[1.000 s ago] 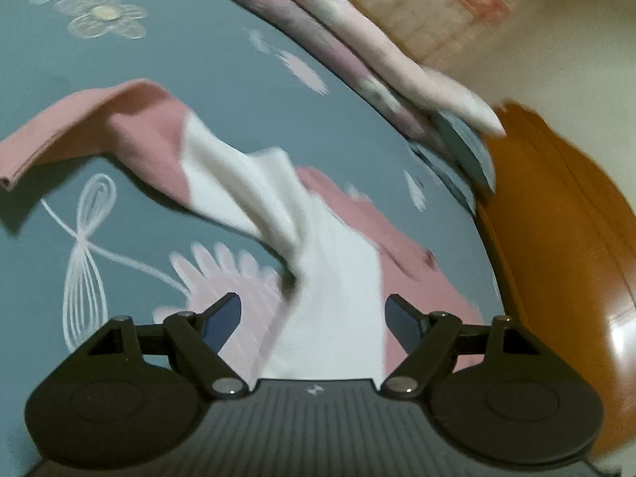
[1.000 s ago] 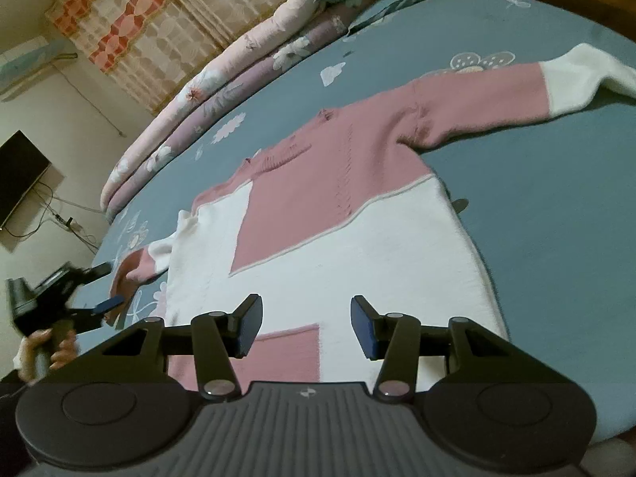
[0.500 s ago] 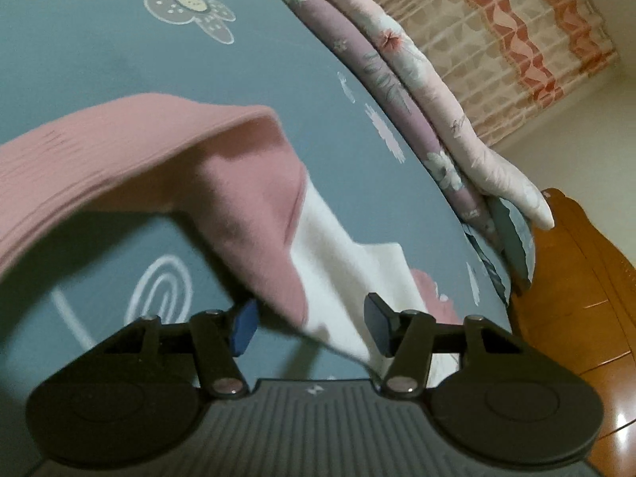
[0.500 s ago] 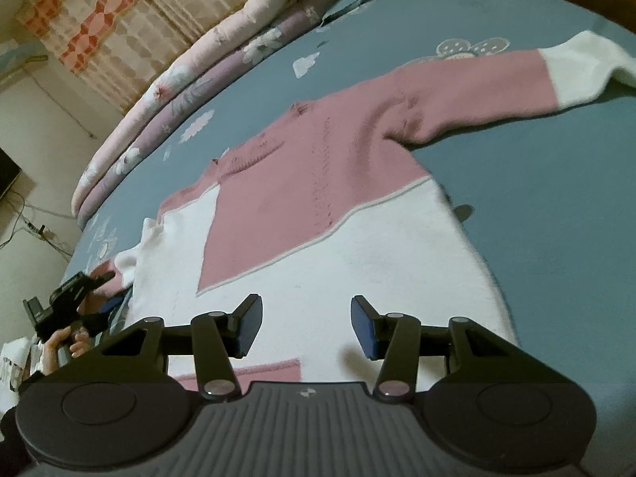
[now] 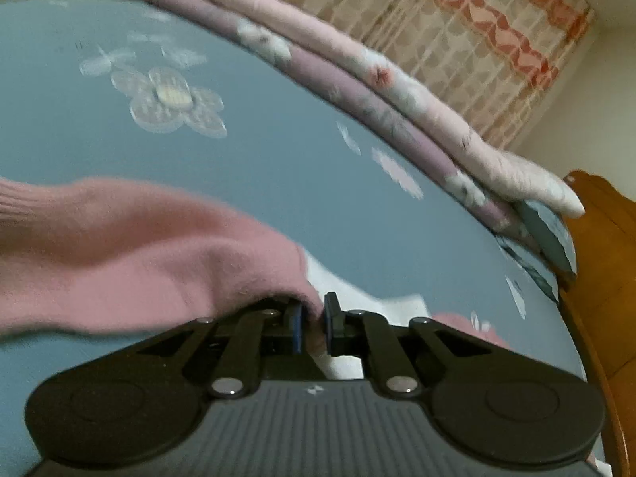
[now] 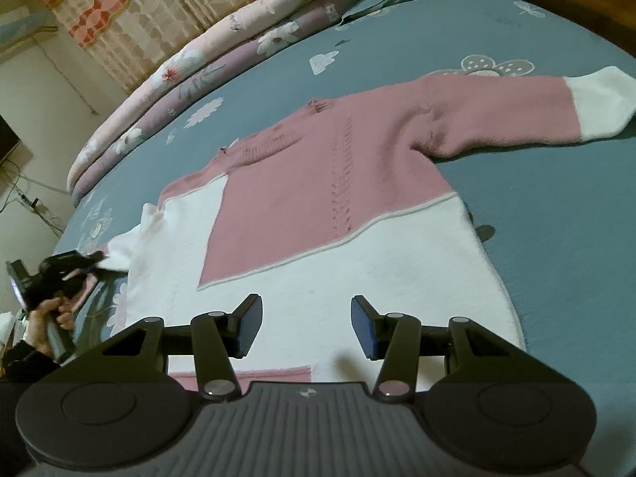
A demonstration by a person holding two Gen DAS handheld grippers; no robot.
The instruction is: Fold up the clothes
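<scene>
— What's nearest, down at the bottom of the left wrist view?

— The left tool (image 5: 312, 324), its blue pads pinched almost together on the pink sleeve (image 5: 131, 254) of the sweater. The sleeve runs off to the left edge of the frame, over the blue-grey bedsheet (image 5: 278, 167).

— And the other one?

— The right tool (image 6: 306, 324) sits at the bottom of its own view, jaws spread wide with nothing between them, over the white lower part of the sweater (image 6: 330, 198). The sweater lies flat across the middle of the frame, its far sleeve stretched to the upper right, ending in a white cuff (image 6: 600, 105).

— Further back?

— At the left edge a hand (image 6: 47, 314) grips the left tool's handle. Beyond, folded floral quilts (image 6: 190, 79) lie along the bed's far side, then a patterned curtain (image 6: 131, 12).
</scene>
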